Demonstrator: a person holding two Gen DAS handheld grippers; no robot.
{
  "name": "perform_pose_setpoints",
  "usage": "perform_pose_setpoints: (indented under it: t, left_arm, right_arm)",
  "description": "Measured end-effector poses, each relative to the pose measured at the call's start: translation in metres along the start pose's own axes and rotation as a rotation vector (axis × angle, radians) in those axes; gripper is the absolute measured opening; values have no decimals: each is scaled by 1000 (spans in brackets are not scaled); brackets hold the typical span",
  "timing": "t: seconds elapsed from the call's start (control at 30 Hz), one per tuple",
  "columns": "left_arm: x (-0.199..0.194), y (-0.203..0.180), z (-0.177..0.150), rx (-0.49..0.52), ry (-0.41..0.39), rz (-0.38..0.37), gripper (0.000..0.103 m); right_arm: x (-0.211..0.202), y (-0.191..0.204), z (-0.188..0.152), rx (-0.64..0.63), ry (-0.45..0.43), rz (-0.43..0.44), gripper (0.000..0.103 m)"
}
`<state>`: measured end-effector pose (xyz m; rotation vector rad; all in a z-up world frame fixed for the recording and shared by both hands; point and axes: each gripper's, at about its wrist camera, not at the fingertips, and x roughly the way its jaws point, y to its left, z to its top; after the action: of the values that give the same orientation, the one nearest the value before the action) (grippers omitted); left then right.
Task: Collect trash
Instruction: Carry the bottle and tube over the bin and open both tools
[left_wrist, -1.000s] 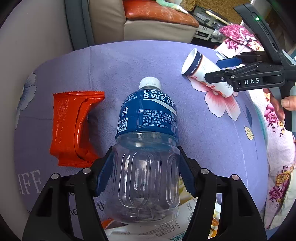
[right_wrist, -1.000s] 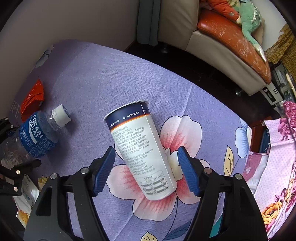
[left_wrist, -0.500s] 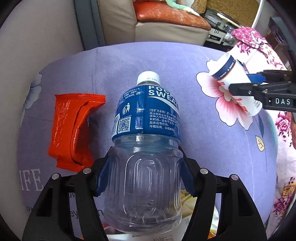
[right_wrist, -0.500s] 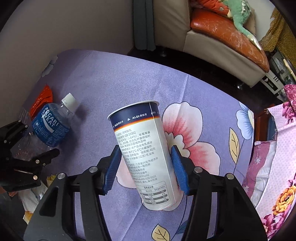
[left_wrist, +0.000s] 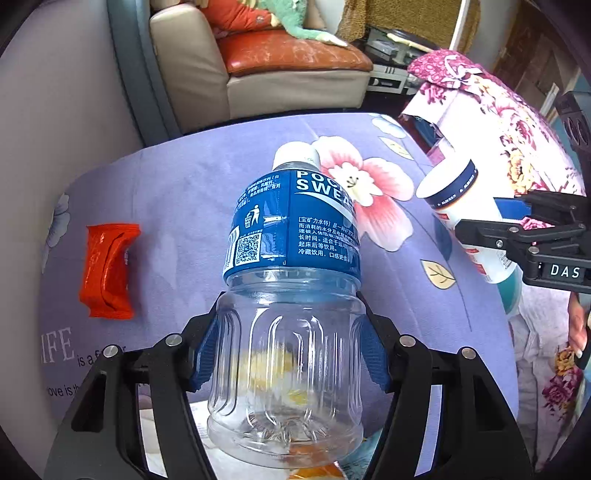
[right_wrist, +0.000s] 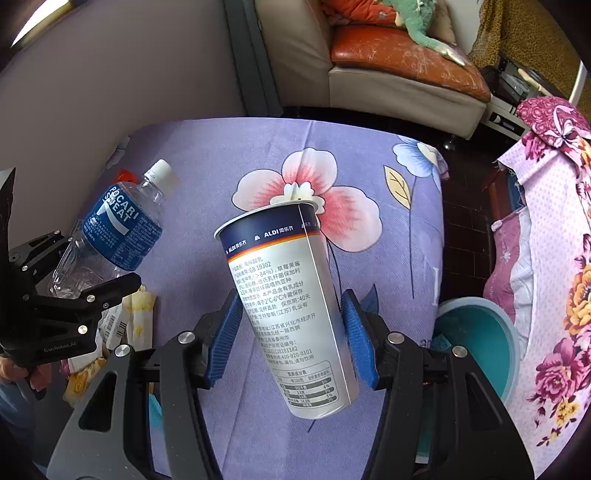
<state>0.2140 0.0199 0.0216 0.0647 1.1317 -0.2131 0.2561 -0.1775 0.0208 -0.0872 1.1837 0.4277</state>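
Note:
My left gripper (left_wrist: 288, 347) is shut on an empty clear Pocari Sweat bottle (left_wrist: 291, 280) with a blue label and white cap, held above the purple flowered tablecloth (left_wrist: 177, 206). The bottle also shows in the right wrist view (right_wrist: 118, 236). My right gripper (right_wrist: 290, 332) is shut on a white ALDI yogurt cup (right_wrist: 291, 310) with a dark blue rim, lifted off the cloth. The cup shows at the right of the left wrist view (left_wrist: 465, 214). A red snack wrapper (left_wrist: 107, 269) lies on the cloth at the left.
A teal bin (right_wrist: 476, 343) stands on the floor beside the table's right edge. Several paper and yellow wrappers (right_wrist: 136, 314) lie near the front left of the table. A sofa (right_wrist: 388, 66) stands behind, and a pink flowered cloth (right_wrist: 554, 258) hangs at the right.
Both grippers have risen from the table with their loads. The right gripper closed on the cup and lifted it rightward toward the table's edge; the bottle now hangs well above the cloth.

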Motion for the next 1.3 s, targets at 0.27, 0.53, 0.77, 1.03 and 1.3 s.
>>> perform_pose_setpoints:
  t: [0.27,0.53,0.77,1.03,1.3]
  left_arm:
    - [-6,-68,1,61,-15,-46,66]
    - [13,-143,-2,106,9,-115,66]
    - [34,-201,4,159,32,-152,66]
    - [51,-248,15,216,47,-182,66]
    - [67,-275,22,257,67,-197,66]
  right_arm:
    - [-41,-49,-47,106,-59,-32,53]
    - [-72,-101,-95,224,-118,-67,53]
    - [-88,-149,-126,318,-153,-91,53]
    - [-94,-181,-144,368,-164,-114,53]
    - [-94,-207,-151,413,-164,-139,53]
